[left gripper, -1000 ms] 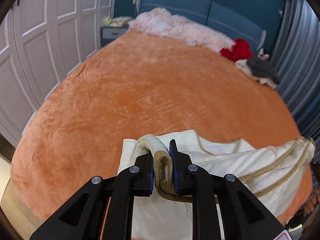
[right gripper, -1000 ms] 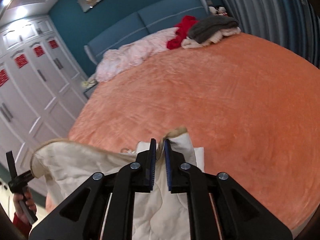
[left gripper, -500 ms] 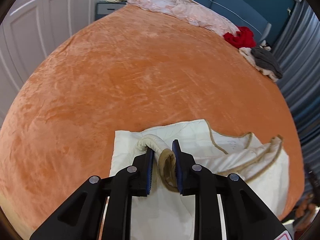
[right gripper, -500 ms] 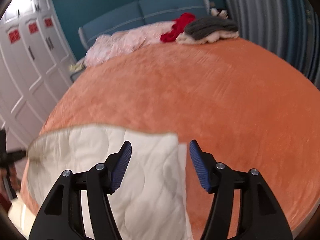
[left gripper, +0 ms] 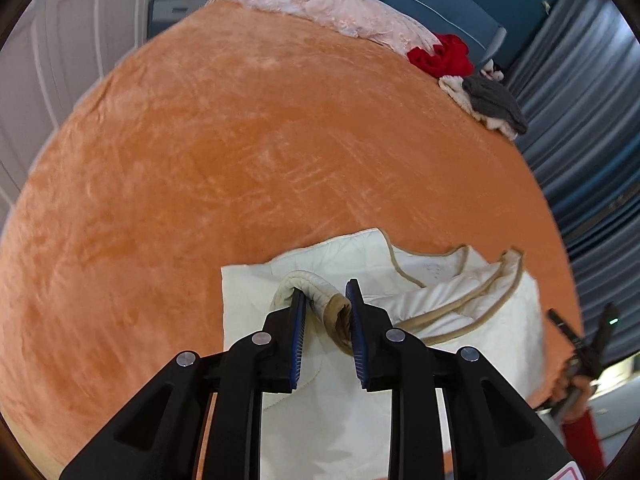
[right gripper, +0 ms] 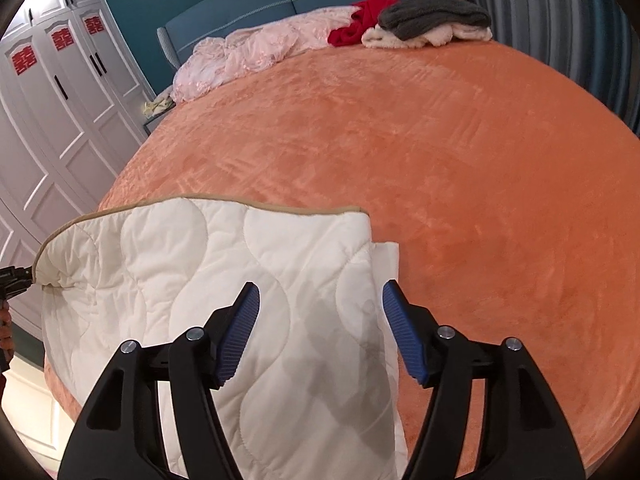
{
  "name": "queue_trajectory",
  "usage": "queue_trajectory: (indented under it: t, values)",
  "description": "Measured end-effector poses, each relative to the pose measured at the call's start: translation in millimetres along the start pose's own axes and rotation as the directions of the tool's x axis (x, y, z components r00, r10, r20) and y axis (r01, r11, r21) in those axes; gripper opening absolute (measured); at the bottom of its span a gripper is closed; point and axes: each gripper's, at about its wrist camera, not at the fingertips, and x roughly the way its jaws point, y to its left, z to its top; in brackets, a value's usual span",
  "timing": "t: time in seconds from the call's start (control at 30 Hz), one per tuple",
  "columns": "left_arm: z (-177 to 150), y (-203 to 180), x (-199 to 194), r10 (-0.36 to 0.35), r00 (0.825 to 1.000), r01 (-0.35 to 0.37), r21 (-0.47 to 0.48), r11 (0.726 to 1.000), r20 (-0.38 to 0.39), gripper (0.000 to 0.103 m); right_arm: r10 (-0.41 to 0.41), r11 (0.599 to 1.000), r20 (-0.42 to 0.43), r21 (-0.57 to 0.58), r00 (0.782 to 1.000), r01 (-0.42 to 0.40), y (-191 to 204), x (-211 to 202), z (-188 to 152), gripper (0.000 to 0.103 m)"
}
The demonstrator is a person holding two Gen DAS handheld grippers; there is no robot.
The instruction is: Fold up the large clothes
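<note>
Now my left gripper (left gripper: pixel 325 312) pinches the bunched tan-edged corner of the cream quilted garment (right gripper: pixel 224 280) at the near edge of the orange bed (right gripper: pixel 460 168), its jaws having just eased a little wider. My right gripper (right gripper: pixel 318 318) has just been opening and hangs wide above the flat fold, nothing between its pads. If my left loosens further, I think the thick corner could slip and the fold spring open.

place: home bedroom | signs: bed (right gripper: pixel 460 152), headboard (right gripper: pixel 248 20), wardrobe (right gripper: pixel 60 92)
</note>
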Motion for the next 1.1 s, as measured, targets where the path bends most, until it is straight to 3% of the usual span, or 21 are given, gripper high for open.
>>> queue_trajectory:
  t: [0.07,0.1,0.17,0.2,0.23,0.37,0.4,0.47,0.53,0.6,0.7,0.8,0.9,0.97,1.1]
  values:
    - [1.5,3.8,-12.0,-0.005,0.999,0.006,-0.024,1.000,0.047,0.024,-0.011,1.000,-0.012,0.011,1.000,0.011,-2.6,7.4,1.3,0.062]
    - [2.1,3.8,-20.8,0.043,0.994,-0.041,-0.025,0.999,0.099,0.027,-0.012,1.000,-0.021,0.022,1.000,0.012,-4.9,12.4,2.2,0.062]
    - [5.2,9.8,-48.1,0.175,0.951,-0.165,-0.061,0.984,0.256,0.050,0.000,0.999,-0.031,0.041,1.000,0.001,-7.5,18.3,3.1,0.062]
    - [6.8,14.8,-53.1,0.179,0.943,-0.163,-0.078,0.984,0.279,0.059,0.016,0.999,-0.042,0.053,0.999,-0.013,-8.0,23.8,3.9,0.062]
    - [9.1,19.5,-55.9,0.195,0.938,-0.175,-0.097,0.980,0.285,0.058,0.021,0.998,-0.049,0.055,0.999,-0.019,-7.6,27.3,4.1,0.062]
    - [10.7,14.7,-46.9,0.260,0.930,-0.254,-0.058,0.966,0.261,0.058,0.006,0.998,-0.091,0.063,0.996,-0.001,-2.8,49.3,4.6,0.060]
    - [8.9,12.2,-39.8,0.260,0.935,-0.258,-0.044,0.965,0.243,0.058,0.004,0.998,-0.099,0.069,0.995,0.003,-2.0,53.9,4.5,0.053]
    - [3.1,9.3,-19.9,0.250,0.949,-0.250,-0.028,0.968,0.191,0.058,0.012,0.996,-0.105,0.084,0.994,-0.003,-0.7,56.5,6.9,0.015]
    - [-4.0,8.5,-4.6,0.228,0.962,-0.227,-0.024,0.973,0.153,0.058,0.037,0.994,-0.062,0.101,0.997,-0.030,0.0,45.8,13.1,0.010]
    - [-13.0,0.9,11.5,0.201,0.971,-0.201,-0.008,0.980,0.127,0.058,0.019,0.995,0.023,0.093,1.000,-0.021,1.0,23.1,22.3,0.009]
    - [-20.7,-17.5,37.4,0.193,0.976,-0.198,0.041,0.979,0.100,0.058,-0.015,0.993,0.085,0.116,0.996,0.005,-4.1,9.0,30.3,0.009]
    - [-25.0,-35.2,72.4,0.225,0.972,-0.230,0.086,0.969,0.070,0.058,-0.139,0.988,0.030,0.068,0.990,0.137,-4.1,36.3,30.0,0.009]
    - [-28.0,-38.6,109.0,0.314,0.949,-0.316,0.111,0.942,0.035,0.058,-0.166,0.984,-0.030,0.058,0.986,0.168,-7.3,64.5,22.1,0.009]
    - [-32.2,-35.0,127.0,0.381,0.924,-0.383,0.116,0.916,0.043,0.061,-0.176,0.983,-0.047,0.048,0.983,0.178,-9.6,76.0,15.8,0.009]
    - [-39.1,-16.7,139.5,0.381,0.922,-0.384,0.056,0.922,0.065,0.068,-0.210,0.978,-0.060,-0.007,0.976,0.209,-5.6,97.2,4.4,0.011]
